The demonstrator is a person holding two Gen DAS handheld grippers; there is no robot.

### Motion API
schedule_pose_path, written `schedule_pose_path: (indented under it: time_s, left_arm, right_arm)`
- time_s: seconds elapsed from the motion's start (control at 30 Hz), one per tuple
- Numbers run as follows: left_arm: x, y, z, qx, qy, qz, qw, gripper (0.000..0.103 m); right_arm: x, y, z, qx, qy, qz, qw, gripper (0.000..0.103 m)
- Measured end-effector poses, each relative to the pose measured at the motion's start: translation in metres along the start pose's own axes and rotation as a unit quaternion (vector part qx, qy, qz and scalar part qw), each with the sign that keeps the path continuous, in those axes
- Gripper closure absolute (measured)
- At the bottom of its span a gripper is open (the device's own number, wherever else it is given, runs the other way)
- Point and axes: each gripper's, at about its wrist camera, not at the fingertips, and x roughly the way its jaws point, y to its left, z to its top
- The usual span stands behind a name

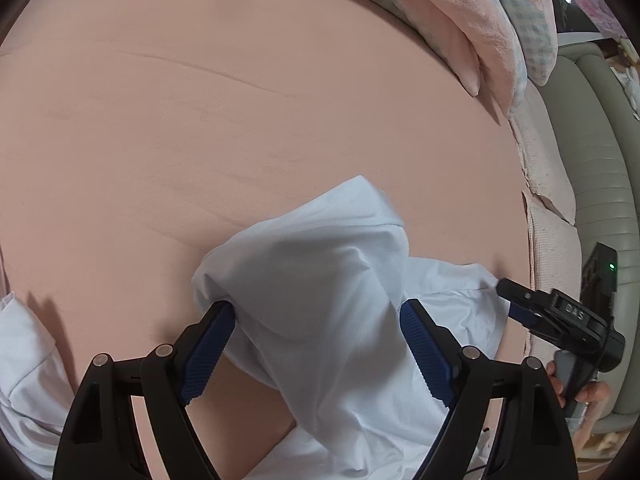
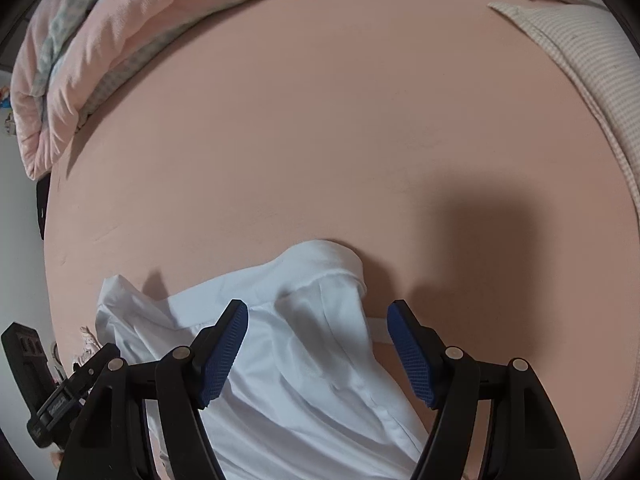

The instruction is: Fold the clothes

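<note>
Blue ribbed pads [image 1: 208, 354] line the two black fingers of the left gripper [image 1: 316, 356], which stand spread wide apart with a raised fold of the white shirt [image 1: 320, 280] bunched in the gap between them; the cloth brushes the inner face of the left-hand pad, but nothing is pinched. From that hump the garment runs off to the right and down toward the camera, so its long axis lies roughly across the left wrist view, and another white portion shows at the far left edge. The right gripper [image 2: 318, 350] is likewise spread open, its fingers straddling the shirt [image 2: 304, 340] without clamping it. In the right wrist view the banded hem or cuff [image 2: 340, 256] points away from the camera, and the cloth stretches back under the tool, with a seam and small buttons running lengthwise. The shirt lies on a pink bedsheet [image 1: 240, 100] near the close edge of the bed. Folded pink and patterned bedding [image 1: 492, 32] is piled along the far side. A hand [image 1: 588, 394] grips the right tool's handle at the right of the left wrist view.
</note>
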Motion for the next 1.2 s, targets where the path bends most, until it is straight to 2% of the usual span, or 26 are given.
schedule_pose_path:
  time_s: [0.23, 0.33, 0.37, 0.4, 0.43, 0.53, 0.57, 0.63, 0.73, 1.03, 1.13, 1.2]
  left_arm:
    - [0.016, 0.001, -0.006, -0.006, 0.015, -0.003, 0.9999, 0.019]
    - [0.024, 0.002, -0.009, -0.009, 0.022, -0.005, 0.9997, 0.020]
    - [0.026, 0.002, -0.011, -0.010, 0.021, -0.004, 0.9997, 0.021]
    - [0.026, 0.004, -0.013, -0.010, 0.016, -0.002, 0.9998, 0.027]
    - [0.027, 0.006, -0.016, -0.010, 0.010, 0.001, 0.9999, 0.040]
    - [0.029, 0.010, -0.024, -0.009, -0.008, 0.010, 0.9999, 0.059]
    - [0.030, 0.012, -0.027, -0.009, -0.014, 0.012, 0.9998, 0.062]
    - [0.029, 0.014, -0.031, -0.007, -0.025, 0.006, 0.9996, 0.078]
    - [0.021, 0.017, -0.036, -0.007, -0.050, -0.014, 0.9986, 0.086]
    - [-0.023, 0.003, -0.048, 0.028, -0.093, -0.034, 0.9947, 0.094]
    - [-0.035, 0.014, -0.061, 0.028, -0.097, -0.048, 0.9937, 0.095]
    - [-0.038, -0.003, -0.063, 0.033, -0.102, -0.061, 0.9924, 0.095]
  right_arm:
    - [0.021, 0.000, 0.008, 0.008, 0.026, 0.021, 0.999, 0.034]
    - [0.022, -0.001, 0.007, 0.010, 0.017, 0.003, 1.000, 0.058]
    - [0.023, -0.001, 0.006, 0.007, 0.014, 0.000, 1.000, 0.063]
    - [0.023, -0.002, 0.004, 0.006, 0.013, 0.001, 1.000, 0.065]
    - [0.024, -0.003, 0.002, 0.005, 0.013, 0.004, 1.000, 0.072]
    - [0.028, -0.007, -0.004, 0.011, 0.017, 0.023, 1.000, 0.087]
    - [0.029, -0.009, -0.008, 0.015, 0.018, 0.031, 0.999, 0.093]
    - [0.029, -0.009, -0.013, 0.011, 0.011, 0.036, 0.999, 0.094]
    - [0.020, -0.008, -0.021, -0.001, -0.002, 0.046, 0.999, 0.095]
    - [-0.028, -0.004, -0.058, -0.047, -0.036, 0.106, 0.993, 0.096]
    - [-0.040, -0.006, -0.073, -0.058, -0.037, 0.105, 0.992, 0.096]
    - [-0.051, -0.009, -0.080, -0.064, -0.039, 0.106, 0.992, 0.096]
